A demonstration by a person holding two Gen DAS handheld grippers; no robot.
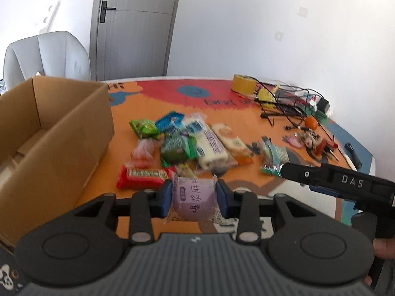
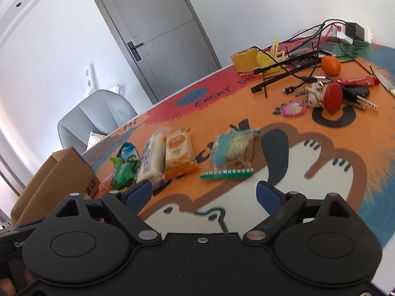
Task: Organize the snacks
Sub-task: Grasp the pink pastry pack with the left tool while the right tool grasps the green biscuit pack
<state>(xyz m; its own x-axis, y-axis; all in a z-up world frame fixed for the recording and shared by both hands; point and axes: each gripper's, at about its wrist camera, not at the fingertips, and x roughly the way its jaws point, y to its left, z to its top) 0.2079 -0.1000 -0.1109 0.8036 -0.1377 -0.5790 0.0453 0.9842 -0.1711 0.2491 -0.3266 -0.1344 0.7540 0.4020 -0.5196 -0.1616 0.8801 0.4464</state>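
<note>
My left gripper (image 1: 194, 190) is shut on a round purple snack packet (image 1: 191, 203), held just above the table's near side. Beyond it lies a pile of snacks: a red packet (image 1: 145, 176), green ones (image 1: 145, 128), a long white one (image 1: 208, 141) and an orange-cream one (image 1: 230, 139). An open cardboard box (image 1: 49, 135) stands to the left. My right gripper (image 2: 203, 190) is open with nothing between its fingers. It hovers short of a teal-edged wafer pack (image 2: 229, 155). One of its fingers (image 1: 321, 175) reaches in from the right in the left wrist view.
At the table's far right lie a yellow tape roll (image 1: 243, 83), tangled cables (image 1: 284, 98), an orange fruit (image 2: 330, 65), keys with trinkets (image 2: 345, 96) and a knife (image 2: 384, 80). A grey chair (image 1: 47, 54) and a grey door (image 1: 138, 24) stand behind the table.
</note>
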